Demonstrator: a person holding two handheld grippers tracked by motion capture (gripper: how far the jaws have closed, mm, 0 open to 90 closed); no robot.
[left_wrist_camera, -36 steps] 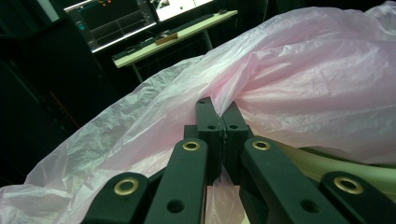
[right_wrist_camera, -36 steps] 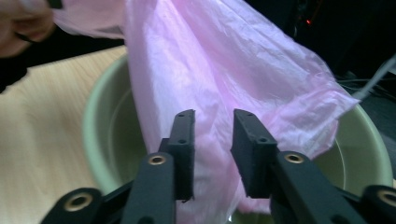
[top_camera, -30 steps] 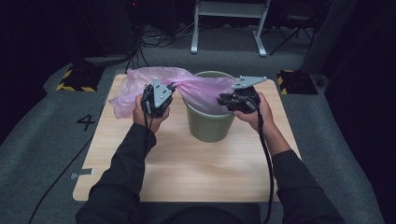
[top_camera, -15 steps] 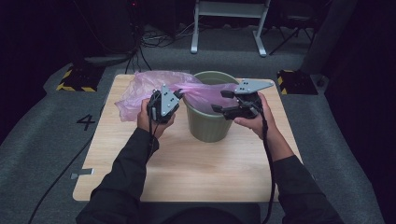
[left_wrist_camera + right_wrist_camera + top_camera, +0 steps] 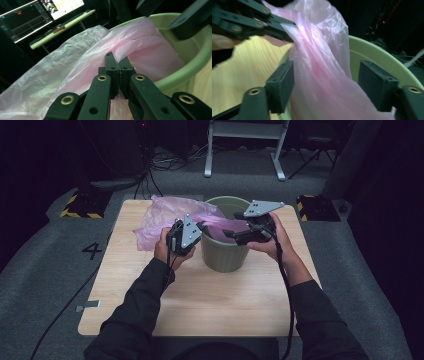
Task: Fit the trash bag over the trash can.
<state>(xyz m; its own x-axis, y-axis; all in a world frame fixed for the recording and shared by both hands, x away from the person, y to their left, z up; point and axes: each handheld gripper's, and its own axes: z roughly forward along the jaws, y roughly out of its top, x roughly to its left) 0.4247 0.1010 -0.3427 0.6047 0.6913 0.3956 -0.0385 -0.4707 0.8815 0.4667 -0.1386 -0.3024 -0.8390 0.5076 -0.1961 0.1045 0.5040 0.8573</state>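
Note:
A pale green bin (image 5: 225, 257) stands on the wooden table (image 5: 200, 305). A thin pink plastic bag (image 5: 160, 217) lies on the table left of the bin, and one end runs over the rim into it. My left gripper (image 5: 202, 226) is at the bin's left rim, shut on a bunched fold of the bag (image 5: 75, 65), with its tips (image 5: 116, 58) pressed together. My right gripper (image 5: 230, 232) hovers over the bin's mouth. Its jaws have just been opening and now stand wide apart (image 5: 327, 75). The bag (image 5: 317, 57) hangs between them, untouched by the pads.
The bin's rim (image 5: 372, 55) curves behind the right jaws. A white metal stand (image 5: 245, 150) and two yellow-and-black striped blocks (image 5: 80, 205) sit on the grey floor beyond the table. Monitors on a desk (image 5: 50, 15) lie past the bag.
My left gripper has carried the bag rightward to the bin's rim. My right gripper's jaws have opened and let go of the bag; that hand has stayed over the bin.

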